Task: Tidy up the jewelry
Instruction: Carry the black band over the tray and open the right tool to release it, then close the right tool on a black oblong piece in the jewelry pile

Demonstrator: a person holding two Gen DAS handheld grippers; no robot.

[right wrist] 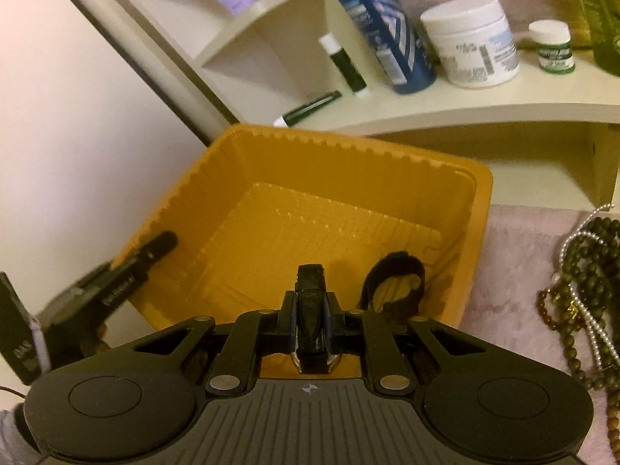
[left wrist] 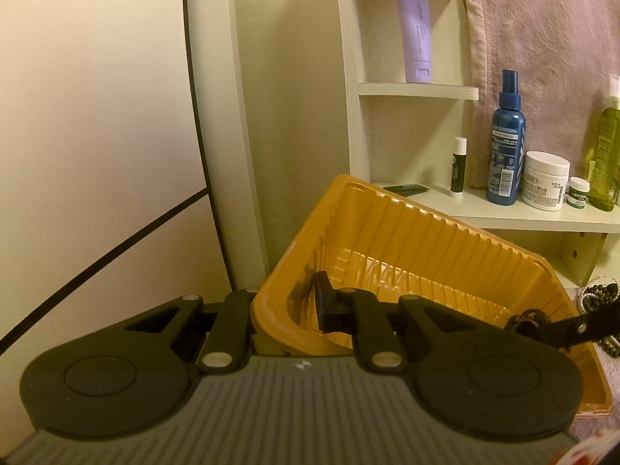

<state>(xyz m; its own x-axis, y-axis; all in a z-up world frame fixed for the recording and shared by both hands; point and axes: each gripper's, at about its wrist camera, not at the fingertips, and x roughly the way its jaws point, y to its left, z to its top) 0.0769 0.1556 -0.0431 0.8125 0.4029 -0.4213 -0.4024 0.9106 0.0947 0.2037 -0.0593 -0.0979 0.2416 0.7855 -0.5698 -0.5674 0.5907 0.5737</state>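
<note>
A yellow ribbed plastic tray (left wrist: 407, 232) stands tilted on a pink towel; it also shows in the right wrist view (right wrist: 348, 162). My left gripper (left wrist: 286, 302) is shut on the tray's left wall, one finger (left wrist: 323, 302) inside. In the right wrist view that gripper (right wrist: 155, 248) sits at the tray's left rim. My right gripper (right wrist: 310, 310) is shut on a black watch (right wrist: 310, 325), holding it over the tray's near edge; its strap loop (right wrist: 391, 271) hangs inside. In the left wrist view the right gripper (left wrist: 527, 319) reaches in from the right. Bead necklaces (right wrist: 581, 271) lie on the towel.
A white shelf unit (left wrist: 418, 89) stands behind the tray with a purple tube (left wrist: 414, 31), blue spray bottle (left wrist: 505, 143), white cream jar (left wrist: 546, 178), small jar (right wrist: 552, 46), lip balm (left wrist: 574, 166) and green bottle (left wrist: 608, 155). A mirror (left wrist: 97, 116) is left.
</note>
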